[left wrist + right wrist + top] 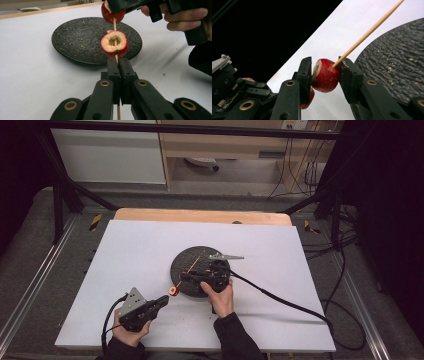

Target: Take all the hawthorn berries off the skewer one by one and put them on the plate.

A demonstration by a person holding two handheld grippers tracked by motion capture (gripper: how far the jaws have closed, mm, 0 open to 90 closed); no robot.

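The left gripper is clenched on the lower end of a thin wooden skewer, which rises from between its tips and points out over the black plate. Two red fruit pieces sit threaded on the stick. The nearer piece rides just above the left tips, cut face towards the camera (hollowed core visible). The farther piece is grasped between the pads of the right gripper, one pad on each side, the skewer passing through it. The plate lies on the white table, crumbs scattered on it.
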